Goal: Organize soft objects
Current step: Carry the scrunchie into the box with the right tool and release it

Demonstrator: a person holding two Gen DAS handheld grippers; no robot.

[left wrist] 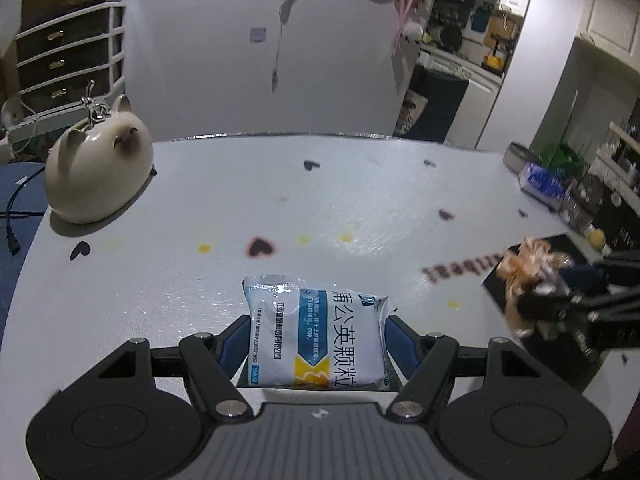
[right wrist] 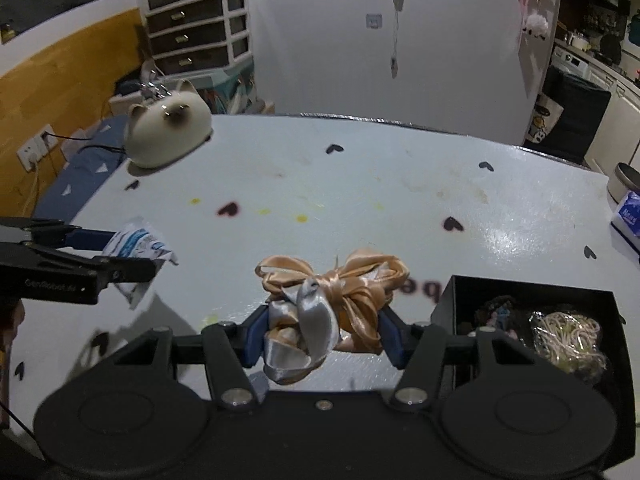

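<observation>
On the heart-dotted table [right wrist: 360, 184], the left gripper [left wrist: 318, 334] pinches a sachet [left wrist: 316, 332], the right gripper [right wrist: 322, 330] a ribbon bow [right wrist: 332, 300]; the slippery satin could slide free before reaching the black box [right wrist: 452, 300] at the near right corner.

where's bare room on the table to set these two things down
Widest bare patch: the tabletop middle, between the cat figurine and the black box. Crowded: the box, already holding items, and the far right edge by the tissue pack.
</observation>
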